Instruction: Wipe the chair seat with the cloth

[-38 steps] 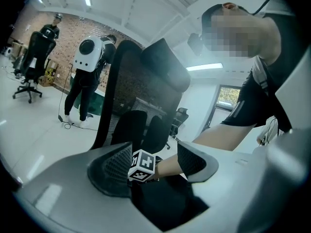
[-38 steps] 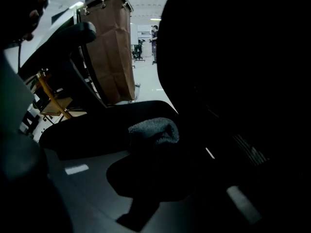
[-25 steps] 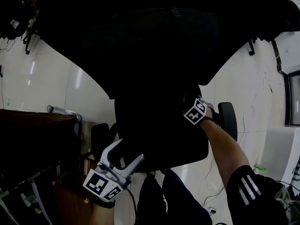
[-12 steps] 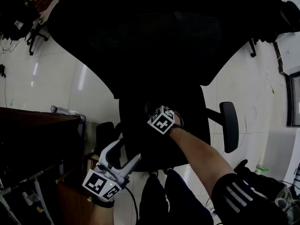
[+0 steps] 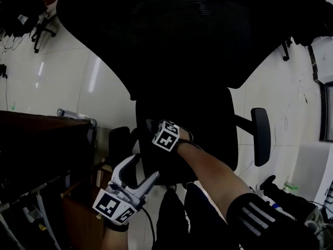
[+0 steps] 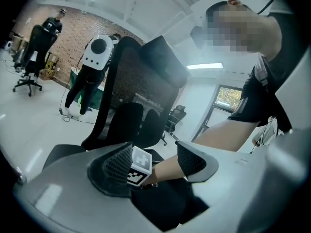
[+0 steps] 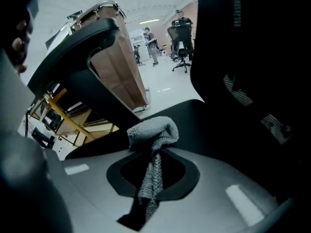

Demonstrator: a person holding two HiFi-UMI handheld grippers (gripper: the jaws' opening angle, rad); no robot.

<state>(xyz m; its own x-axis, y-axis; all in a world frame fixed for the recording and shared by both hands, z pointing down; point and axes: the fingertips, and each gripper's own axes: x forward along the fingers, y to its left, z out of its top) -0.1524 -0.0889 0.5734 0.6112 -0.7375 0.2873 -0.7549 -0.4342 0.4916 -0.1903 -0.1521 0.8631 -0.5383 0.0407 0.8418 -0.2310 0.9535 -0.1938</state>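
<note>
Closest to the camera, at the lower left of the head view, the left gripper [image 5: 141,170] hangs just off the front edge of the chair with its jaws spread wide and nothing in them; through the gap its own view only shows the other arm and that marker cube. A bit further in, the right gripper [image 7: 154,174] is out over the chair seat [image 5: 208,134], jaws pinched narrow on the cloth [image 7: 151,132]. The cloth is a grey terry rag, with a thin strip running back between the jaws and a bunched wad sticking out past the tips, right at the black seat surface on its left side as the head view frames it (the head view is way too dark to pick out the rag itself). One armrest [image 5: 260,137] sticks out at the right of the frame, and a brown desk [image 5: 36,139] sits at the left, just beside the chair. Above the seat, the big dark backrest [image 5: 197,35] fills the top of the frame, with pale glossy floor [image 5: 62,82] around it. Way off in the right gripper view, upper middle, there's another office chair [image 7: 181,45] with a couple of people standing near it.
</note>
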